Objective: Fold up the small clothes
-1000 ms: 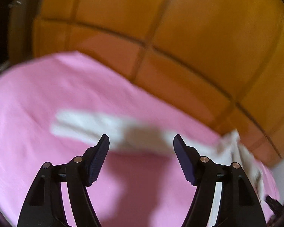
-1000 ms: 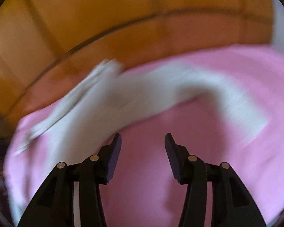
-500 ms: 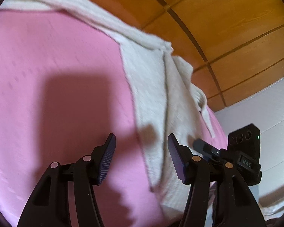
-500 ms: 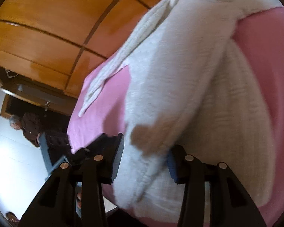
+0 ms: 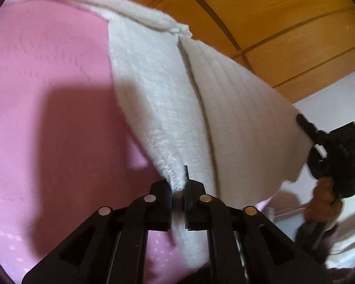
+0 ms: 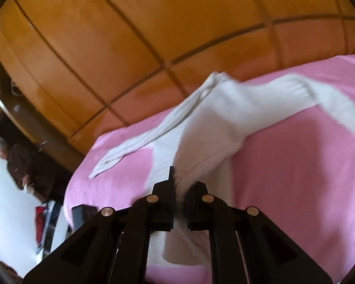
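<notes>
A small white knitted sweater (image 5: 168, 108) lies on a pink bedspread (image 5: 47, 118). My left gripper (image 5: 178, 189) is shut on a corner of the sweater's hem and lifts it off the bed. My right gripper (image 6: 179, 189) is shut on another part of the same sweater (image 6: 215, 127), which rises from the bed in a raised fold. One sleeve (image 6: 139, 142) trails flat to the left, another (image 6: 338, 108) to the right. In the left wrist view the other gripper (image 5: 333, 151) shows at the right edge, held by a hand.
A wooden panelled wardrobe (image 6: 153, 35) stands behind the bed. A person (image 6: 16, 163) stands at the far left by a dark doorway. The bed's edge (image 6: 71, 189) drops off at the left, with a dark object (image 6: 82, 215) and a red item (image 6: 39, 215) below.
Both grippers went from open to shut on the sweater. They have lifted its edge off the bedspread; the right view has swung back toward the bed's length.
</notes>
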`<state>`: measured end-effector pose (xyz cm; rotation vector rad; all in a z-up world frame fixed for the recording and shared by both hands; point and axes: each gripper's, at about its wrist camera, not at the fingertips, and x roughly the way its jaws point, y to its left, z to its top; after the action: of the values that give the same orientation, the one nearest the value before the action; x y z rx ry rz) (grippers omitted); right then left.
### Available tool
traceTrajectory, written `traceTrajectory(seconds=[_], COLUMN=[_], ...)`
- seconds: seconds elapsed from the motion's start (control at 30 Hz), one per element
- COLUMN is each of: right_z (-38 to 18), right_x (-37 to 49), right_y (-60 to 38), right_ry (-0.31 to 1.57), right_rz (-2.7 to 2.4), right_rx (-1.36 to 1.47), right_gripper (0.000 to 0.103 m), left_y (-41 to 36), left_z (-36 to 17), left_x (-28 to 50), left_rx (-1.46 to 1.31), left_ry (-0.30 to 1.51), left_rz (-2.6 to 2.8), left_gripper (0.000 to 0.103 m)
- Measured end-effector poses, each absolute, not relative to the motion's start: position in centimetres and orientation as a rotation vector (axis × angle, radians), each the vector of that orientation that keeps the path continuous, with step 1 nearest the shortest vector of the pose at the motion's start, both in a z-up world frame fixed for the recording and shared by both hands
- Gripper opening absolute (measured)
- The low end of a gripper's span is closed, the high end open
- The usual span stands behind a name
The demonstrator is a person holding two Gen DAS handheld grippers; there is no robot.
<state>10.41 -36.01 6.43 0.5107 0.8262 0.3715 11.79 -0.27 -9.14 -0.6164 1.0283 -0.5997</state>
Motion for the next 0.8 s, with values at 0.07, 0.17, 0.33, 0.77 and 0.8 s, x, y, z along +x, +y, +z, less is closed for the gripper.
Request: traceTrajectory(seconds=[0.07, 0.17, 0.33, 0.77, 0.8], right_z=[7.6, 10.0, 12.7, -3.4, -3.2], right_x=[9.6, 8.0, 4.4, 1.0, 1.1], right_y=[-37.4, -39.1, -41.6, -41.3, -41.3], right_ry=[0.794, 0.731, 0.648, 1.085, 1.084], right_rz=[0.343, 0.315, 0.295, 0.049, 0.045], right_rx=[0.503, 0.497, 0.519, 0.432, 0.428], right_gripper=[0.006, 0.006, 0.005, 0.011, 0.011], left_y=[0.8, 3.5, 9.1, 10.6, 10.9], left_z=[-7.8, -4.5, 1.3, -8.4, -8.5], left_x=[11.6, 11.2, 8.9, 4.9, 5.0], left_rx=[-0.628, -0.653, -0.638, -0.488, -0.498], left_ry=[1.008, 0.952, 0.867, 1.166, 1.157], left_rz=[-0.610, -0.612, -0.599, -0.300, -0.297], left_gripper=[0.005, 0.004, 0.004, 0.007, 0.011])
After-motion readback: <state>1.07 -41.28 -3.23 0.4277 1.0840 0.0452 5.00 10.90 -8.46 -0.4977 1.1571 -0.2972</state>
